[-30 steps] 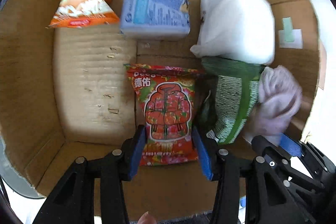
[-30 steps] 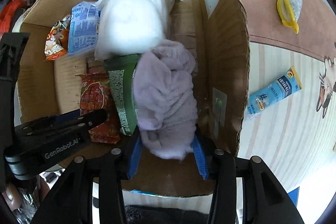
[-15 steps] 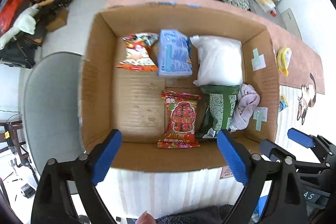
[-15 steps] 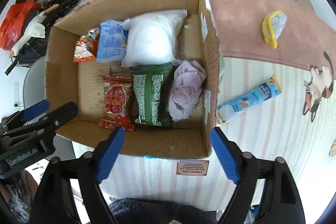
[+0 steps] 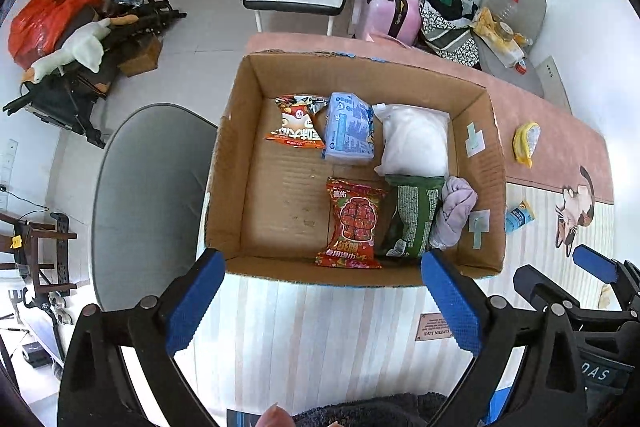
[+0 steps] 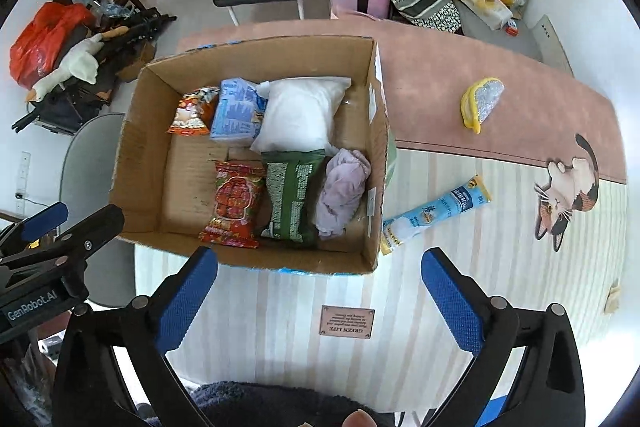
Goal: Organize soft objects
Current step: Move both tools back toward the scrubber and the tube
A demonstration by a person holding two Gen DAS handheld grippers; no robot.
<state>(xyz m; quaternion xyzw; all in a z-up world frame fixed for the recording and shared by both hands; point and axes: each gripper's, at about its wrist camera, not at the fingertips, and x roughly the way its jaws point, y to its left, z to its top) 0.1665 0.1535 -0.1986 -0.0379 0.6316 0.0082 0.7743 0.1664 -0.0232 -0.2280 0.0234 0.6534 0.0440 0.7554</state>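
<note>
An open cardboard box (image 5: 228,163) (image 6: 136,155) stands on the table. It holds a red snack pack (image 5: 352,223) (image 6: 234,205), a green pack (image 5: 414,215) (image 6: 292,197), a lilac cloth (image 5: 456,215) (image 6: 342,191), a white pillow bag (image 5: 416,141) (image 6: 300,113), a blue tissue pack (image 5: 348,133) (image 6: 236,111) and an orange snack bag (image 5: 294,123) (image 6: 190,111). My left gripper (image 5: 320,301) is open and empty, above the box's near edge. My right gripper (image 6: 320,299) is open and empty too.
On the table right of the box lie a blue tube pack (image 6: 436,213) (image 5: 518,215) and a yellow sponge (image 6: 482,103) (image 5: 526,143). A grey chair (image 5: 148,195) stands left of the table. Luggage and clutter lie on the floor behind.
Both grippers have let go, the left of the red snack pack and the right of the lilac cloth, opened wide, and pulled back up and out of the box.
</note>
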